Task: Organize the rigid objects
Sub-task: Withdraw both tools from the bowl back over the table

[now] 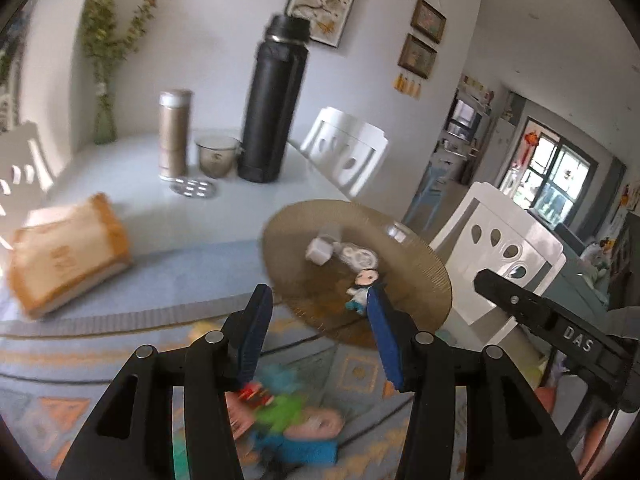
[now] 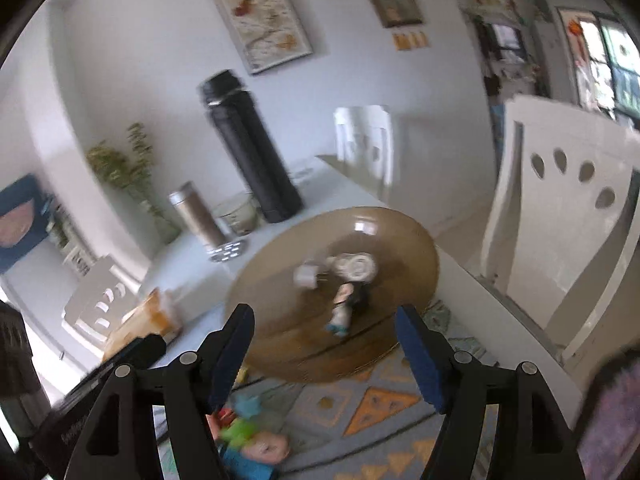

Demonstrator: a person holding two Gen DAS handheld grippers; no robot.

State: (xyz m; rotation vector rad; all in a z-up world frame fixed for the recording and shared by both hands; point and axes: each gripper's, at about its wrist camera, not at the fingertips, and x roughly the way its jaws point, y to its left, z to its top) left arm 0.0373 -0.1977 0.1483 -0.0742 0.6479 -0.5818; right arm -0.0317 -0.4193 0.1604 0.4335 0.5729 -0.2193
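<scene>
1. Dining table (image 1: 208, 240) with patterned runner (image 1: 352, 364): tan box (image 1: 68, 252) at left, black flask (image 1: 276, 100) behind, ribbed brown plate (image 1: 400, 308) at right.
2. Figurine (image 1: 364, 286) lies on the plate; colourful toy (image 1: 288, 420) lies on the runner, below the jaws.
3. Risk: motion blur suggests haste; a finger could clip the plate rim.
4. Left gripper (image 1: 316, 320) partly open, empty; right gripper (image 2: 324, 344) wider, empty.

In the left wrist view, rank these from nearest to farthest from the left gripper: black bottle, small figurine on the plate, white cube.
1. Small figurine, on the round plate's near side, beside the left gripper's right fingertip.
2. White cube, farther back, near the plate's middle.
3. Black bottle, upright at the table's far end.
</scene>
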